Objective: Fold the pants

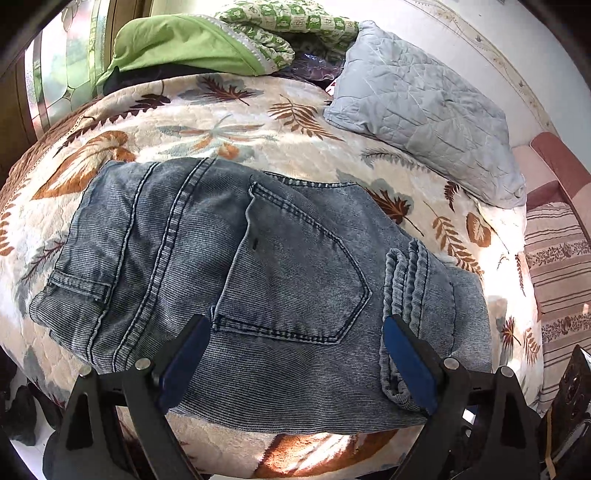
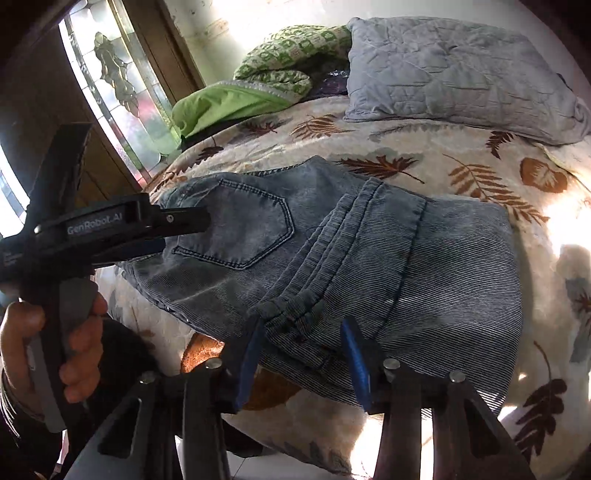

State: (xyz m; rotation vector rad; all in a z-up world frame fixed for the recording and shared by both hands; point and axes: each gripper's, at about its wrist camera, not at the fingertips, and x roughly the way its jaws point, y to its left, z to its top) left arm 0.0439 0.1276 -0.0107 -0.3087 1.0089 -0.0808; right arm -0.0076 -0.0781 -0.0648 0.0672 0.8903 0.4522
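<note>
Folded blue jeans (image 1: 258, 258) lie on the leaf-print bedspread (image 1: 221, 122), back pocket (image 1: 295, 280) up and ribbed leg hems (image 1: 406, 280) laid across the right side. My left gripper (image 1: 295, 332) hovers open and wide over the pocket, with nothing between its pads. In the right wrist view the jeans (image 2: 369, 251) reach the bed's near edge. My right gripper (image 2: 303, 343) stands open astride that near edge by the hems (image 2: 288, 310), and its pads are not pressing the cloth. The left gripper (image 2: 177, 232) comes in from the left over the pocket, held by a hand (image 2: 77, 350).
A grey quilted pillow (image 1: 424, 107) lies at the back right of the bed, with a green blanket (image 1: 184, 48) and a green patterned cloth (image 1: 280, 26) behind it. A stained-glass door (image 2: 110, 85) stands to the left. Striped bedding (image 1: 557, 280) borders the right edge.
</note>
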